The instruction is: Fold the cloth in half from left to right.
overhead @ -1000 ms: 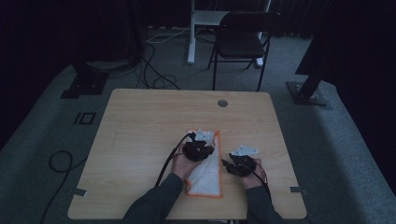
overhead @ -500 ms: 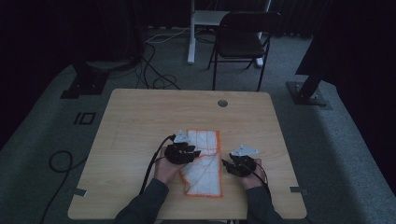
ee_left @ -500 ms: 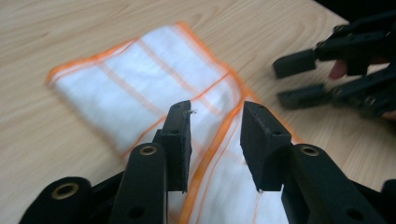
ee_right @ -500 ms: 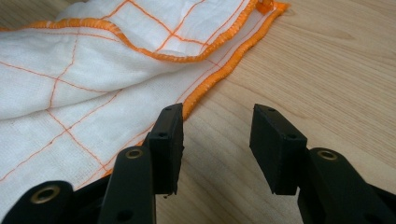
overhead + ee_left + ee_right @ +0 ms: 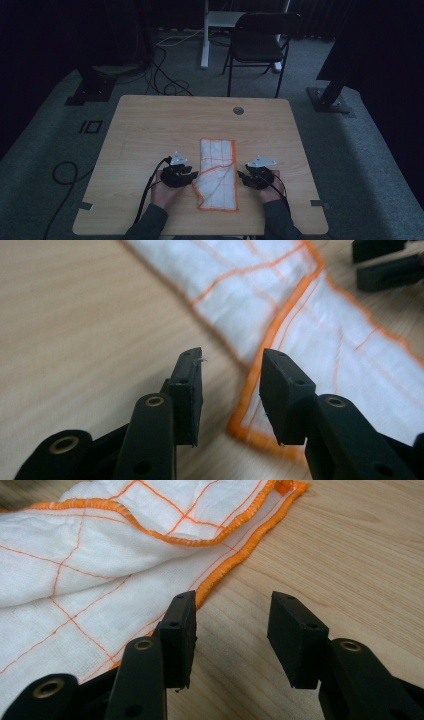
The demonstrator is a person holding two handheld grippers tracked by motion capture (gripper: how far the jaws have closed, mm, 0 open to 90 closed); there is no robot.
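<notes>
Flanking the cloth (image 5: 218, 175), both grippers stand spread and hold nothing. The left gripper (image 5: 230, 385), its jaws just opened, has the orange hem's corner between its tips; the right gripper (image 5: 231, 630) hovers over bare table (image 5: 350, 555) just beside the hem.

Dim room, grey carpet (image 5: 45, 135).
Black folding chair (image 5: 260, 42) is seen far beyond the tongs, behind the wooden table (image 5: 150, 125); cables (image 5: 170, 85) are strewn nearby.

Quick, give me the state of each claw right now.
Left claw: open, jaws just opened, holding nothing; cloth edge lies beneath the gap.
Right claw: open, empty, beside the cloth.
</notes>
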